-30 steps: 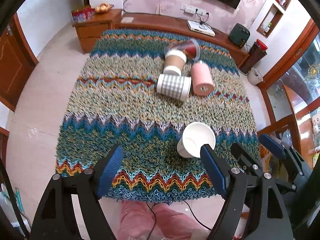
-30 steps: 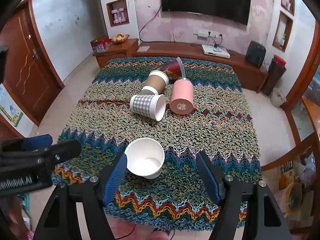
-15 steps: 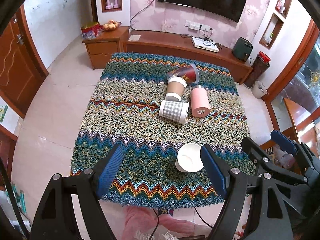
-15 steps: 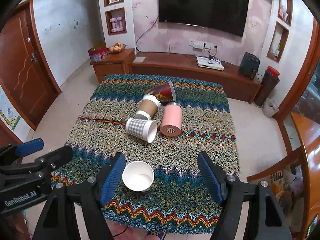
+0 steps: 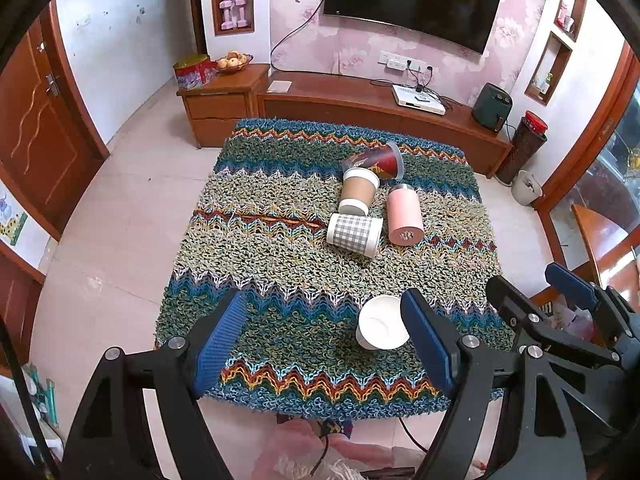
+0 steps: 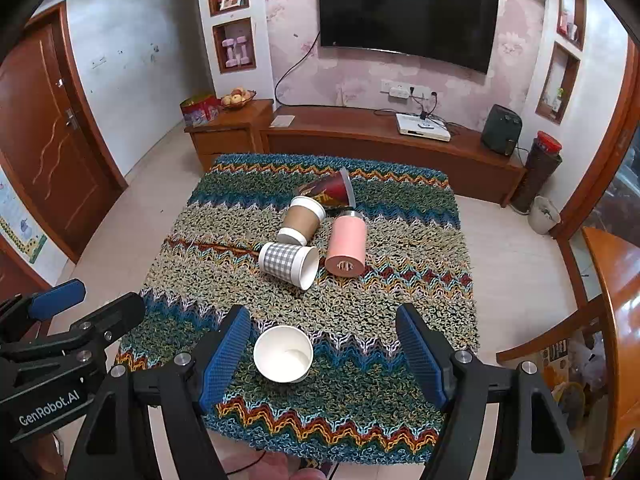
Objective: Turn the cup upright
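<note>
A white paper cup (image 6: 283, 353) stands upright, mouth up, near the front of the woven table cover; it also shows in the left wrist view (image 5: 382, 322). Further back lie a checked cup (image 6: 288, 264), a pink tumbler (image 6: 346, 245), a brown lidded cup (image 6: 302, 220) and a dark red cup (image 6: 330, 193), all on their sides. My right gripper (image 6: 323, 354) is open and empty, high above the table with the white cup seen between its fingers. My left gripper (image 5: 325, 342) is open and empty, high above the front edge.
The table is covered by a shaggy zigzag cloth (image 6: 240, 276). A wooden TV cabinet (image 6: 384, 140) stands behind it, a wooden door (image 6: 44, 152) at the left, a small bin (image 6: 543, 214) at the right. Tiled floor surrounds the table.
Both grippers have pulled up and back from the table, so the cups look smaller and more of the room shows. The white cup stays upright where it stood.
</note>
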Action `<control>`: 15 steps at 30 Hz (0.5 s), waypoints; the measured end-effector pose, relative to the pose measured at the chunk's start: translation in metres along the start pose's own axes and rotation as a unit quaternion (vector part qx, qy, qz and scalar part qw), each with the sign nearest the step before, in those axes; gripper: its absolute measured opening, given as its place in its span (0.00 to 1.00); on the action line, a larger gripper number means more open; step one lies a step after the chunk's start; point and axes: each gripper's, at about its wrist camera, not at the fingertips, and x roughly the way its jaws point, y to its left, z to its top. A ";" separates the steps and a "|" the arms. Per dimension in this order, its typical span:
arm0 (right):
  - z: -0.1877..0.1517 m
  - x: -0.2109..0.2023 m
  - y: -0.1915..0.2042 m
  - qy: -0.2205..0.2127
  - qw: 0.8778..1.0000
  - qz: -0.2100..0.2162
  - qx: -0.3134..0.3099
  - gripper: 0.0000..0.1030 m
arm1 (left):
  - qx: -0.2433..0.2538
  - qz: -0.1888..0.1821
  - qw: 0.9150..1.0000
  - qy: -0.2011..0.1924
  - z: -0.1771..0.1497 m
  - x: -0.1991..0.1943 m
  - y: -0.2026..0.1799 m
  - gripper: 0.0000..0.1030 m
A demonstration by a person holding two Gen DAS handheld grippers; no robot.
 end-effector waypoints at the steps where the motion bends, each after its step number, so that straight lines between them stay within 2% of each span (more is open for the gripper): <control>1: 0.001 0.000 0.000 0.000 1.000 -0.002 0.002 0.74 | 0.002 0.000 1.000 0.000 0.001 0.000 0.000 0.80; 15: 0.014 -0.006 0.006 -0.009 0.999 -0.033 0.022 0.74 | 0.028 -0.002 1.000 -0.002 0.019 0.004 0.002 0.80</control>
